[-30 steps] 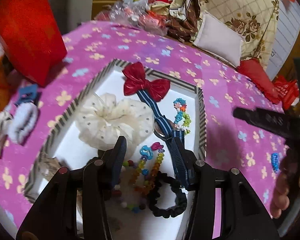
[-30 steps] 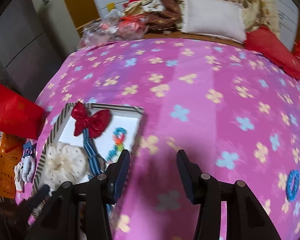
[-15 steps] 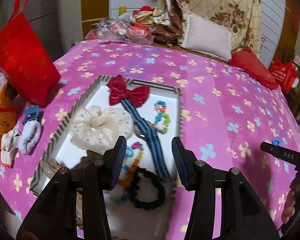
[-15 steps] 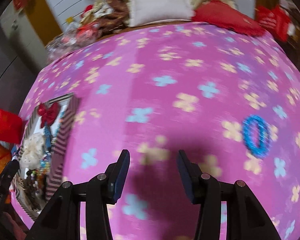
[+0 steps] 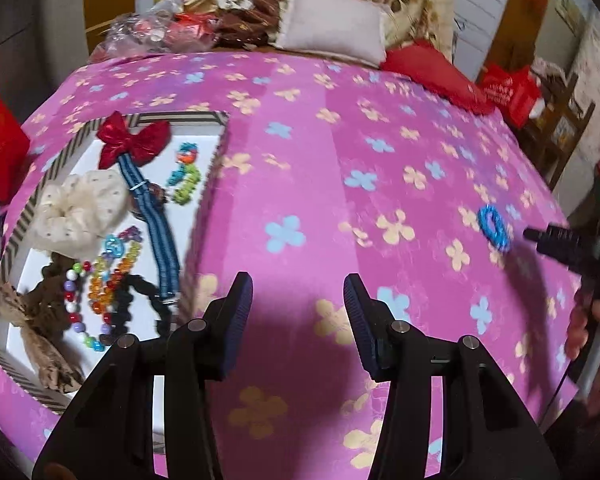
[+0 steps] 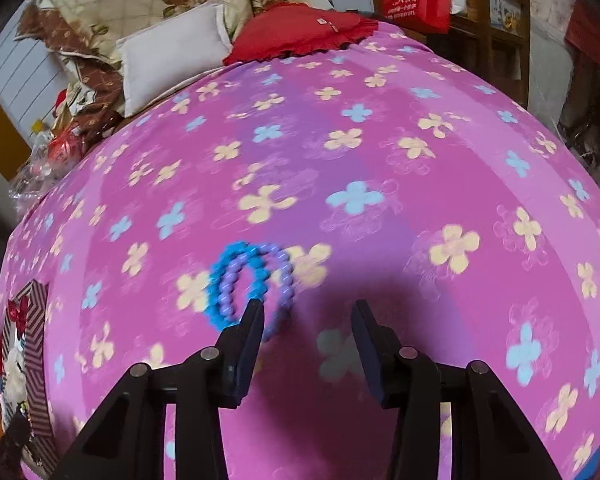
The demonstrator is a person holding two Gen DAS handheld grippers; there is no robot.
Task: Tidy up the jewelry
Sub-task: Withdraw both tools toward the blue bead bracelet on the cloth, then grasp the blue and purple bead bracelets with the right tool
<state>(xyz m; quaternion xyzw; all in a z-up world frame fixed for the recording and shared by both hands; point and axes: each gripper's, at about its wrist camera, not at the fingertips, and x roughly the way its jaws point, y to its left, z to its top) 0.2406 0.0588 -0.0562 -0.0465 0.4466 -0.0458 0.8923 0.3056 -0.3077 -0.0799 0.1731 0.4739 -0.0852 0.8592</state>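
Left wrist view: the left gripper point(image 5: 298, 308) hovers over the pink flowered bedspread point(image 5: 340, 140), jaws released, nothing between them. At nine o'clock the striped box point(image 5: 214, 148) already holds a red bow point(image 5: 134, 142), cream scrunchie point(image 5: 76, 208) and beaded strands point(image 5: 108, 276).

Right wrist view: the right gripper point(image 6: 306, 334), jaws released and just narrowing, empty, nears the blue and purple bead bracelets point(image 6: 252, 280) at eleven o'clock. That looks like the last loose piece to box.
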